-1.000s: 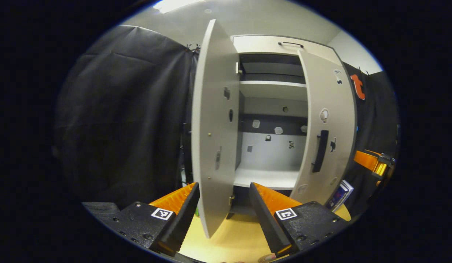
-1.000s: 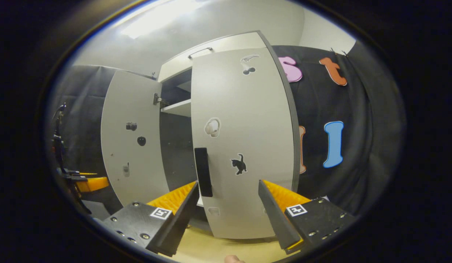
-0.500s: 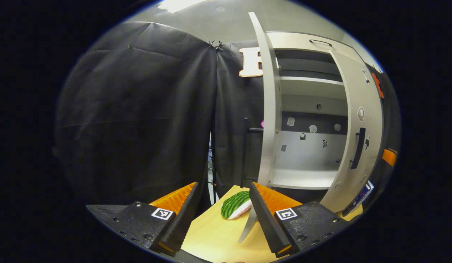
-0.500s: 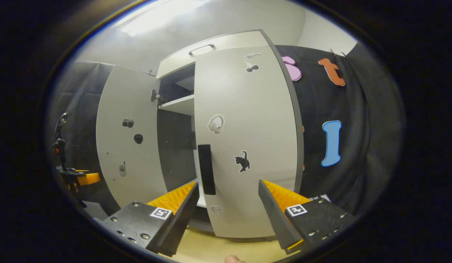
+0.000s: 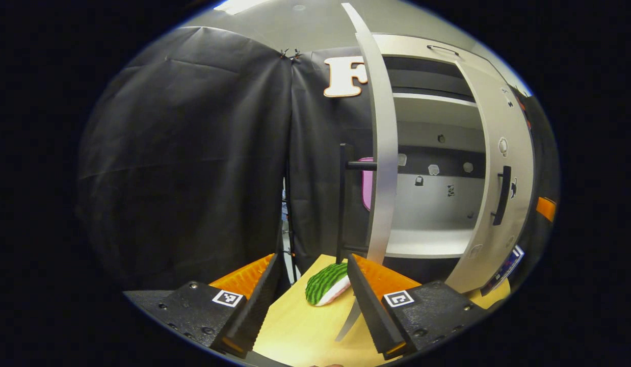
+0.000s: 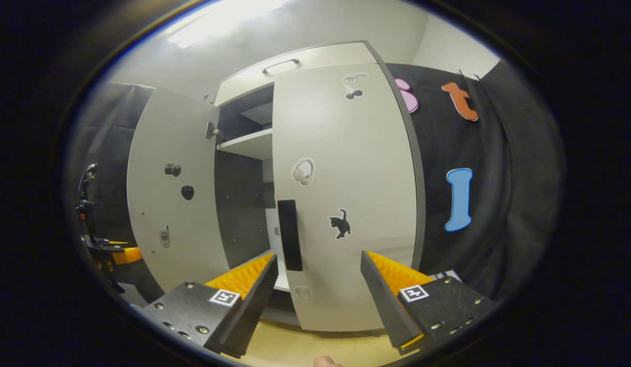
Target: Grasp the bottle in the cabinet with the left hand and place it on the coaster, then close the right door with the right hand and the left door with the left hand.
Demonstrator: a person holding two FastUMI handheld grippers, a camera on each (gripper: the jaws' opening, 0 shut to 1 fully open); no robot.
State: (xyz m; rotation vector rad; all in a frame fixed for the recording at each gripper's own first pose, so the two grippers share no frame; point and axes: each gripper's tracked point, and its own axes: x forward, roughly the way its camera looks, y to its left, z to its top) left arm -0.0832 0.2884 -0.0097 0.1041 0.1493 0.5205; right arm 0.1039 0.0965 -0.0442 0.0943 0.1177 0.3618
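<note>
Left gripper [image 5: 310, 293]: our fingers spread apart, holding nothing, just outside the left door [image 5: 379, 168].
Right gripper [image 6: 318, 293]: fingers apart, empty, facing the right door [image 6: 346, 199], which looks nearly shut.
Bottle: we cannot spot it; the cabinet shelf [image 5: 430, 244] looks bare.
Risk: we judge the left door's handle [image 5: 343, 201] could snag our fingers, or the watermelon slice [image 5: 325, 283] get knocked.

1. A light wooden table [image 5: 300, 326] is seen at the bottom of the left gripper view.
2. A green striped watermelon slice [image 5: 325, 283] is laid on it, near the cabinet [image 5: 427, 153], which is stood at the far side.
</note>
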